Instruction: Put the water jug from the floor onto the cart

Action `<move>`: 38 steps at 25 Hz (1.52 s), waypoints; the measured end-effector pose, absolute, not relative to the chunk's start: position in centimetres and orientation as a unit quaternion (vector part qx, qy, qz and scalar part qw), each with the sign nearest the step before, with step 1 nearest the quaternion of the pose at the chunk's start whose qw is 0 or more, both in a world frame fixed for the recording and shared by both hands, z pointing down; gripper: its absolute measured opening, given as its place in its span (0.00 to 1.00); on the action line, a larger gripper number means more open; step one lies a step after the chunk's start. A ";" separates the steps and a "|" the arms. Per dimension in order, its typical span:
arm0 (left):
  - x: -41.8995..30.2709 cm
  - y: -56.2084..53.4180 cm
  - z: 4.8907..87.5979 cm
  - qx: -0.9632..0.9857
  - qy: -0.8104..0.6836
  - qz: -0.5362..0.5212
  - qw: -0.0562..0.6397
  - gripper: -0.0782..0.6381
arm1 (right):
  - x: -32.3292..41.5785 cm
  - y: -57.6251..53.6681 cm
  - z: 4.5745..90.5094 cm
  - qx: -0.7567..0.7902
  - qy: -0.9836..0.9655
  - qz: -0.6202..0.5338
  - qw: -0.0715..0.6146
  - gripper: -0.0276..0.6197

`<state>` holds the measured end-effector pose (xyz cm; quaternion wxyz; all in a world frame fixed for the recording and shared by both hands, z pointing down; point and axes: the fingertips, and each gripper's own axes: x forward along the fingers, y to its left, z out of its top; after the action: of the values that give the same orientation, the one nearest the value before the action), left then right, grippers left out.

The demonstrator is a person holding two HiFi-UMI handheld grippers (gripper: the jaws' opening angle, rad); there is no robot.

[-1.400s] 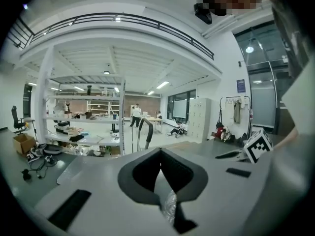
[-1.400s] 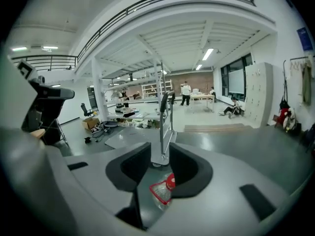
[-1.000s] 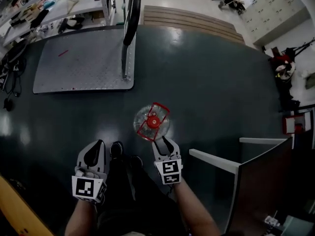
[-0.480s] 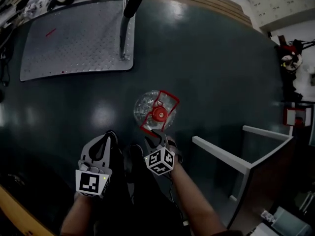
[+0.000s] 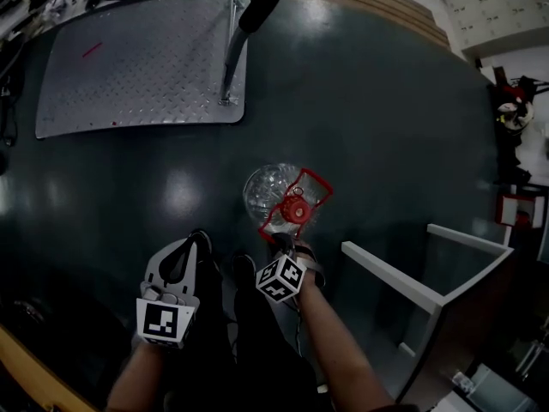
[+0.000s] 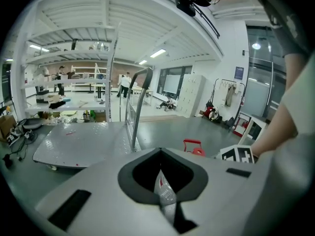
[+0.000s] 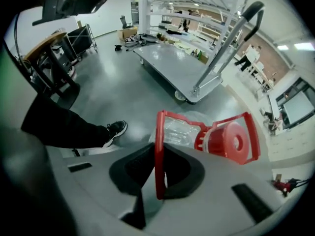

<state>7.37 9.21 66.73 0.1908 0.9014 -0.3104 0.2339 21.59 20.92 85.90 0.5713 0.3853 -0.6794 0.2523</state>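
Glossy floor [image 5: 386, 127]; right gripper [image 5: 283, 245] jaws just clamped jug handle [image 7: 158, 132], left gripper [image 5: 197, 239] jaws together

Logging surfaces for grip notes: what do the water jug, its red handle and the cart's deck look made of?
Water jug: likely clear, glossy plastic; see-through, with glints.
Red handle: opaque moulded plastic, smooth.
Cart deck: probably grey metal; raised tread pattern, dull sheen.
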 end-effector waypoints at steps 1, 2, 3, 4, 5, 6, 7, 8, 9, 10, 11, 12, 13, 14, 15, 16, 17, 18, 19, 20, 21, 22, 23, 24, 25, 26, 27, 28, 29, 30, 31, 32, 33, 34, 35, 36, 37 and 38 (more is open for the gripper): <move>7.1 9.1 66.6 0.900 -0.311 0.236 0.191 0.12 | 21.5 20.8 85.6 0.385 -0.681 0.259 0.566 0.08; 6.9 8.8 66.3 0.900 -0.314 0.235 0.192 0.12 | 21.4 20.6 85.3 0.384 -0.683 0.267 0.562 0.08; 6.6 8.5 65.9 0.899 -0.317 0.232 0.192 0.12 | 21.3 20.5 84.9 0.381 -0.684 0.275 0.558 0.08; 6.3 8.2 65.6 0.899 -0.320 0.230 0.191 0.12 | 21.2 20.4 84.5 0.377 -0.685 0.285 0.554 0.08; 5.9 7.8 65.2 0.899 -0.324 0.227 0.189 0.12 | 21.0 20.2 84.0 0.373 -0.688 0.298 0.546 0.08; 5.6 7.4 64.7 0.898 -0.329 0.224 0.188 0.12 | 20.8 20.0 83.4 0.372 -0.693 0.311 0.534 0.08; 5.2 7.1 64.2 0.897 -0.332 0.223 0.186 0.12 | 20.6 19.9 82.7 0.372 -0.698 0.324 0.519 0.08; 4.7 6.8 63.7 0.897 -0.334 0.226 0.182 0.12 | 20.2 19.7 81.8 0.374 -0.703 0.333 0.505 0.08; 4.1 6.6 63.1 0.896 -0.336 0.231 0.178 0.12 | 19.8 19.5 80.8 0.376 -0.706 0.339 0.496 0.08; 3.5 6.3 62.5 0.894 -0.339 0.235 0.175 0.12 | 19.4 19.2 79.8 0.379 -0.708 0.342 0.488 0.08; 2.9 5.9 61.8 0.892 -0.344 0.236 0.174 0.12 | 19.0 18.7 78.7 0.381 -0.710 0.345 0.481 0.08; 2.3 5.4 61.0 0.890 -0.351 0.233 0.174 0.12 | 18.6 18.2 77.5 0.383 -0.711 0.347 0.477 0.08; 1.6 4.9 60.1 0.888 -0.358 0.229 0.174 0.12 | 18.0 17.6 76.4 0.382 -0.714 0.346 0.474 0.09; 1.0 4.4 59.1 0.887 -0.366 0.223 0.173 0.12 | 17.3 16.9 75.2 0.379 -0.719 0.344 0.470 0.09; 0.3 3.8 58.1 0.886 -0.373 0.217 0.171 0.12 | 16.4 16.2 73.8 0.374 -0.727 0.341 0.464 0.09; -0.4 3.2 57.1 0.885 -0.380 0.211 0.167 0.12 | 15.4 15.5 72.5 0.368 -0.737 0.337 0.455 0.09; -1.2 2.6 56.1 0.883 -0.387 0.208 0.165 0.12 | 14.3 14.9 71.0 0.360 -0.750 0.331 0.446 0.09; -2.1 2.0 55.0 0.881 -0.394 0.205 0.164 0.12 | 12.9 14.4 69.5 0.352 -0.762 0.324 0.438 0.09; -3.1 1.5 54.0 0.879 -0.401 0.200 0.163 0.12 | 11.4 14.0 67.8 0.343 -0.772 0.315 0.432 0.09; -4.2 1.0 52.8 0.877 -0.408 0.195 0.163 0.12 | 9.7 13.6 66.1 0.333 -0.782 0.308 0.427 0.09; -5.4 0.5 51.7 0.875 -0.416 0.189 0.161 0.12 | 8.0 13.1 64.4 0.324 -0.792 0.300 0.423 0.09; -6.6 0.0 50.7 0.873 -0.424 0.183 0.159 0.12 | 6.4 12.4 62.8 0.315 -0.802 0.291 0.417 0.09; -7.7 -0.6 49.8 0.871 -0.431 0.177 0.156 0.12 | 4.8 11.6 61.4 0.306 -0.812 0.282 0.409 0.09; -8.7 -1.2 49.0 0.870 -0.437 0.171 0.151 0.12 | 3.5 10.5 60.1 0.299 -0.822 0.271 0.401 0.09; -9.6 -1.8 48.4 0.869 -0.443 0.164 0.146 0.12 | 2.3 9.4 59.0 0.294 -0.831 0.259 0.394 0.09; -10.3 -2.4 47.9 0.868 -0.448 0.159 0.140 0.12 | 1.4 8.2 58.0 0.291 -0.839 0.248 0.388 0.09; -11.0 -2.9 47.5 0.868 -0.453 0.154 0.134 0.12 | 0.7 6.9 57.0 0.290 -0.845 0.237 0.382 0.09; -11.6 -3.5 47.3 0.867 -0.458 0.151 0.128 0.12 | 0.1 5.6 56.2 0.291 -0.850 0.228 0.375 0.09; -12.3 -4.0 47.1 0.865 -0.463 0.149 0.125 0.12 | -0.6 4.3 55.3 0.292 -0.855 0.221 0.366 0.09; -13.0 -4.5 47.0 0.862 -0.469 0.146 0.124 0.12 | -1.2 3.0 54.5 0.294 -0.860 0.216 0.357 0.09; -13.8 -5.0 46.7 0.859 -0.476 0.142 0.124 0.12 | -1.7 1.7 53.8 0.296 -0.864 0.210 0.350 0.09; -14.5 -5.7 46.3 0.856 -0.483 0.138 0.125 0.12 | -2.2 0.4 53.1 0.298 -0.867 0.204 0.344 0.09; -15.1 -6.4 46.0 0.852 -0.490 0.135 0.125 0.12 | -2.6 -1.0 52.5 0.301 -0.869 0.198 0.339 0.09; -15.5 -7.1 45.7 0.849 -0.496 0.134 0.122 0.12 | -2.8 -2.3 52.1 0.305 -0.870 0.194 0.335 0.09; -15.7 -7.8 45.5 0.847 -0.501 0.135 0.115 0.12 | -2.9 -3.6 51.7 0.308 -0.872 0.192 0.330 0.09; -15.8 -8.5 45.2 0.846 -0.504 0.135 0.107 0.12 | -3.0 -4.9 51.4 0.310 -0.873 0.190 0.325 0.09; -15.9 -9.3 44.9 0.845 -0.508 0.133 0.101 0.12 | -3.0 -6.2 51.1 0.310 -0.875 0.189 0.321 0.09; -15.9 -10.2 44.6 0.844 -0.511 0.127 0.101 0.12 | -3.0 -7.4 50.9 0.311 -0.876 0.186 0.319 0.09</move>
<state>-15.88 -10.19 44.59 0.1007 0.8440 -0.5112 0.1274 -3.04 -7.44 50.89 0.3191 0.3107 -0.8758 0.1862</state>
